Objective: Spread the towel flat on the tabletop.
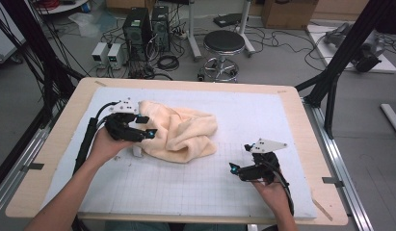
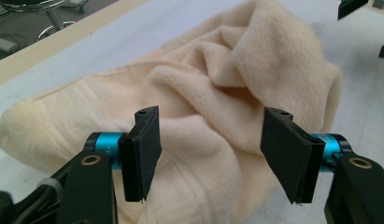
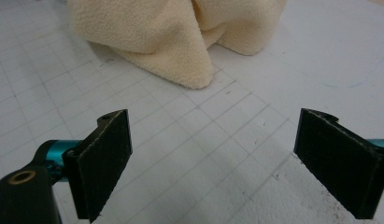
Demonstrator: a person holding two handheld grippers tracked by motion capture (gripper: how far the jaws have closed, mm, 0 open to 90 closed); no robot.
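A cream fleece towel (image 1: 181, 130) lies crumpled in a heap on the white gridded mat (image 1: 210, 192), left of centre. My left gripper (image 1: 147, 125) is at the towel's left edge, pointing right, with its jaws open. In the left gripper view the towel (image 2: 217, 79) bulges behind the left gripper (image 2: 213, 140), and its pads are clear of the cloth. My right gripper (image 1: 240, 156) rests over bare mat at the front right, open and apart from the towel. In the right gripper view the towel's nearest fold (image 3: 171, 42) lies beyond the open right gripper (image 3: 213, 158).
The mat covers a wooden table (image 1: 301, 120) with edges showing all round. Beyond the far edge stand a round stool (image 1: 223, 45), computer towers (image 1: 147, 26) and loose cables on the floor. Black frame struts (image 1: 340, 57) rise at the right.
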